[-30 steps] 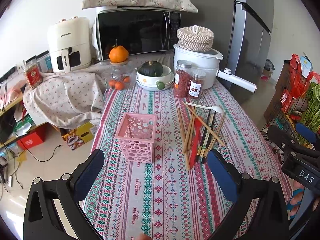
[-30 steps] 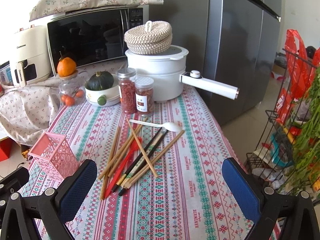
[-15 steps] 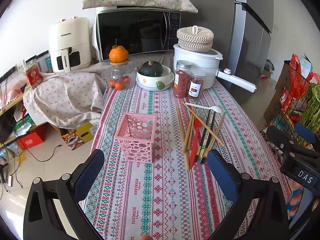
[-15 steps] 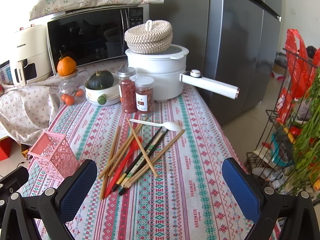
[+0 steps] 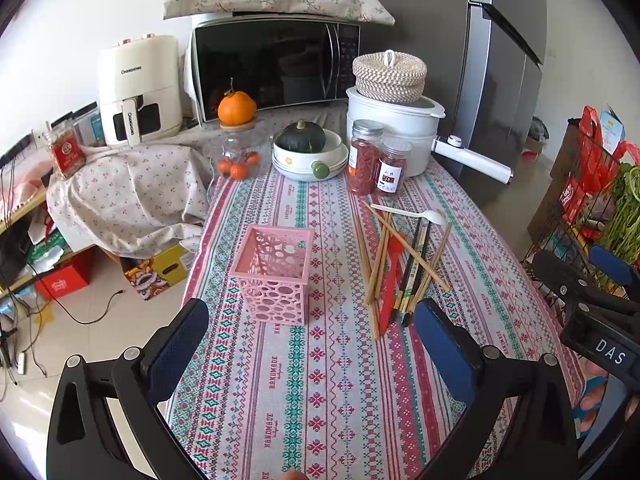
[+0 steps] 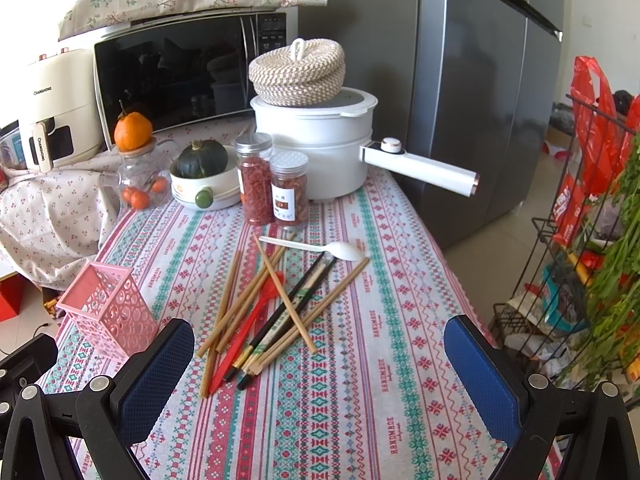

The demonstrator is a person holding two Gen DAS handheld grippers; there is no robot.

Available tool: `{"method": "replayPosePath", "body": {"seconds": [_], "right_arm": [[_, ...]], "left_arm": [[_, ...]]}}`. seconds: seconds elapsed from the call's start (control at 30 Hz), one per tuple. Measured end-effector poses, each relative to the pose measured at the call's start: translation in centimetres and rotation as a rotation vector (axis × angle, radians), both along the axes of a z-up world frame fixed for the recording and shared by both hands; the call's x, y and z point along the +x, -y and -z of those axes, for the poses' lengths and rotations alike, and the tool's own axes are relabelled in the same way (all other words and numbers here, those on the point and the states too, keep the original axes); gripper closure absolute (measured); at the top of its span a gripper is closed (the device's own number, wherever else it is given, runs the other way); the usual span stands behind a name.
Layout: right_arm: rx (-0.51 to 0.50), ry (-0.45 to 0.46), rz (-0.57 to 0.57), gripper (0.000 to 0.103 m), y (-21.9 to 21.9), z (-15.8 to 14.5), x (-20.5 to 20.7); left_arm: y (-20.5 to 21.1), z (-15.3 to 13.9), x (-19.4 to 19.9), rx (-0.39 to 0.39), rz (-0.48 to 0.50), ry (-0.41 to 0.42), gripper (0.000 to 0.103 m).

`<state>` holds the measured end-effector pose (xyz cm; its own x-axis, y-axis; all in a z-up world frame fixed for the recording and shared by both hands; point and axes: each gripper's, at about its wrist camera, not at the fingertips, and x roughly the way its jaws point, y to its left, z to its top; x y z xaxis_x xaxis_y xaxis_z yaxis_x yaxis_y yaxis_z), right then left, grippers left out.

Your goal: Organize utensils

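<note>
Left gripper [image 5: 308,344] and right gripper [image 6: 320,356] are hovering over bare patterned tabletop [image 6: 360,400], jaws spread, holding nothing. Ahead, pink basket [image 5: 276,276] is standing near the left tabletop edge; chopsticks and spoons [image 6: 276,300] are lying heaped mid-cloth, apparently overlapping. Jars [image 6: 272,180] and white pot [image 6: 316,152] are crowding the far end.

The red spoon [image 6: 256,316] lies half buried under crossed chopsticks [image 6: 280,300], so its bowl barely shows. Labels on the two spice jars [image 6: 288,196] are too small to read. The fridge [image 6: 480,80] top is cut off.
</note>
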<state>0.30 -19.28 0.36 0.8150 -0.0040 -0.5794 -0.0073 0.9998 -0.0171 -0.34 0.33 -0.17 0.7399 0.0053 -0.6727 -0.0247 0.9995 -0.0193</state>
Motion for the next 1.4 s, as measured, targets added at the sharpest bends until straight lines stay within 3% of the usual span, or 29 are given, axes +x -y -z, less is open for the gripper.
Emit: {"method": "replayPosePath", "body": {"seconds": [1.0,1.4], "right_arm": [[0.003,-0.01,-0.001,0.0,0.01,0.27,0.03],[0.003,-0.04,-0.006,0.0,0.29,0.34,0.38]], "left_arm": [[-0.01,-0.22,0.14,0.011,0.0,0.002,0.0],[-0.29,-0.53,0.64,-0.027,0.025,0.052,0.0]]}}
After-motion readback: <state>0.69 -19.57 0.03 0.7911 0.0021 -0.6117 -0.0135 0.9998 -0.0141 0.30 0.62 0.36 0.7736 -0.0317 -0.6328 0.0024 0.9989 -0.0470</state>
